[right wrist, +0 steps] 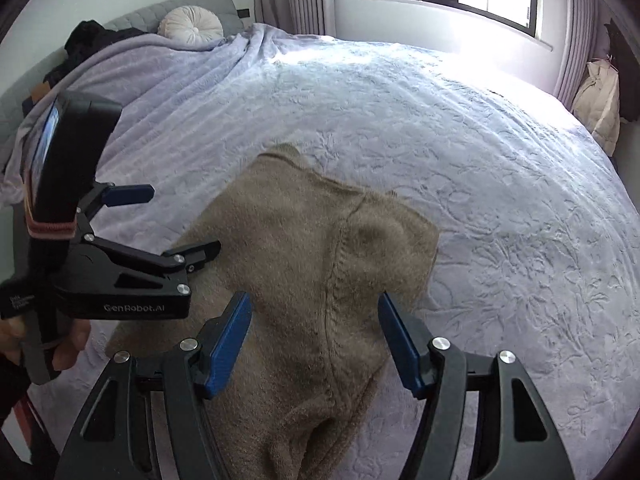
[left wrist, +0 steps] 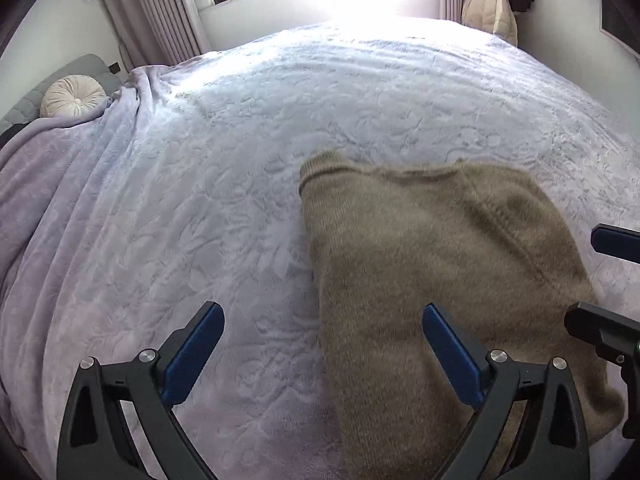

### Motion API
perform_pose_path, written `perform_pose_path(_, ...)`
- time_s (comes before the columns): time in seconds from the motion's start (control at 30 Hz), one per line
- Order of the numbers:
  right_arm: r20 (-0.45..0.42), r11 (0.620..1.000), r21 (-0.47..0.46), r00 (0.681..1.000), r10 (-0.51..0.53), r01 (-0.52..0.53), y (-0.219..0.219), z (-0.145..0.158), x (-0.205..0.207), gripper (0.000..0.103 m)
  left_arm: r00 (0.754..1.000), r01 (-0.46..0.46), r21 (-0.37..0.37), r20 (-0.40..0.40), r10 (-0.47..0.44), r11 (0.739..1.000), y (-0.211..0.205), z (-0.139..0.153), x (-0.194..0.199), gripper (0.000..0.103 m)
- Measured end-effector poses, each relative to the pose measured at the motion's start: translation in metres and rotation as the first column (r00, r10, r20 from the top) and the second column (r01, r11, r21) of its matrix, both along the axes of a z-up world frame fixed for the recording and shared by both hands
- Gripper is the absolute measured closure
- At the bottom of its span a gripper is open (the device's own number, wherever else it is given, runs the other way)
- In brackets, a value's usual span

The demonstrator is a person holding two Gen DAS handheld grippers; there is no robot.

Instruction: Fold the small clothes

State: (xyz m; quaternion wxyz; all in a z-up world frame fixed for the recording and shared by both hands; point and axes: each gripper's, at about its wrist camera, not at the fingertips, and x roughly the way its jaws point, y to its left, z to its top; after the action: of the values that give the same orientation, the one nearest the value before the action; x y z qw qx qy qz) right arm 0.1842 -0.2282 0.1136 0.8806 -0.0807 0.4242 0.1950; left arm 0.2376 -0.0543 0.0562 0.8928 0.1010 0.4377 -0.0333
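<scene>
The left gripper (left wrist: 323,324) had its blue-padded fingers (left wrist: 196,356) spread wide with nothing between them, one over the lavender blanket (left wrist: 180,200), the other over the brown knit sweater (left wrist: 420,248). The right gripper (right wrist: 315,312) likewise stood spread wide and empty, poised above the sweater's (right wrist: 304,248) seam. The sweater lay partly folded on the bed; its lower end ran out of sight behind the right gripper's frame, and the folded-under layers could not be made out. Far off, a round cushion (right wrist: 191,26) rested by the grey headboard (right wrist: 168,10), beside partly hidden dark clothing (right wrist: 88,40).
</scene>
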Motion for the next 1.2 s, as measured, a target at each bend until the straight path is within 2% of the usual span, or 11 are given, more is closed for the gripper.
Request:
perform_pose_path(0.1, -0.012, 0.999, -0.019, 0.999, 0.038, -0.039, 0.007, -0.001, 0.019, 0.034, 0.999, -0.031, -0.028, -0.028, 0.03, 0.999, 0.007, -0.003, 0.024, 0.003)
perform_pose_path(0.23, -0.1, 0.993, 0.009, 0.988, 0.118, -0.118, 0.019, -0.02, 0.047, 0.034, 0.995, -0.059, -0.053, -0.082, 0.055, 0.997, 0.015, -0.02, 0.052, 0.003)
perform_pose_path(0.3, -0.117, 0.991, -0.002, 0.984, 0.136, -0.137, 0.022, -0.031, 0.061, 0.034, 0.994, -0.056, -0.048, -0.101, 0.051, 0.997, 0.014, -0.027, 0.064, 0.003)
perform_pose_path(0.37, -0.138, 0.991, -0.013, 0.982, 0.13, -0.133, 0.021, -0.042, 0.077, 0.034, 0.992, -0.055, -0.031, -0.116, 0.051, 0.998, 0.01, -0.032, 0.074, 0.003)
perform_pose_path(0.43, -0.171, 0.993, 0.017, 0.978, 0.12, -0.119, 0.016, -0.053, 0.093, 0.034, 0.99, -0.056, -0.016, -0.131, 0.054, 0.998, 0.007, -0.039, 0.083, 0.002)
perform_pose_path(0.57, -0.175, 0.995, 0.024, 0.979, 0.101, -0.098, 0.014, -0.059, 0.104, 0.034, 0.987, -0.061, -0.03, -0.154, 0.056, 0.998, 0.009, -0.048, 0.095, 0.001)
perform_pose_path(0.7, -0.162, 0.996, -0.017, 0.983, 0.086, -0.09, 0.017, -0.052, 0.096, 0.034, 0.99, -0.051, -0.031, -0.136, 0.047, 0.998, 0.012, -0.033, 0.085, 0.001)
perform_pose_path(0.87, -0.095, 0.994, -0.026, 0.991, 0.099, -0.102, 0.019, -0.025, 0.059, 0.034, 0.995, -0.015, -0.06, -0.095, 0.009, 0.998, 0.012, -0.009, 0.051, 0.001)
perform_pose_path(1.03, -0.121, 0.988, -0.055, 0.984, 0.134, -0.142, 0.026, -0.034, 0.023, 0.034, 0.994, -0.013, -0.038, -0.108, 0.009, 0.999, 0.013, -0.02, 0.014, 0.001)
perform_pose_path(1.1, -0.099, 0.985, -0.091, 0.986, 0.137, -0.146, 0.026, -0.039, 0.005, 0.034, 0.993, -0.024, -0.056, -0.118, 0.017, 0.998, 0.017, -0.026, 0.003, 0.001)
perform_pose_path(1.2, -0.08, 0.987, -0.091, 0.989, 0.127, -0.134, 0.019, -0.038, -0.015, 0.034, 0.994, -0.031, -0.076, -0.11, 0.023, 0.997, 0.02, -0.026, -0.011, 0.001)
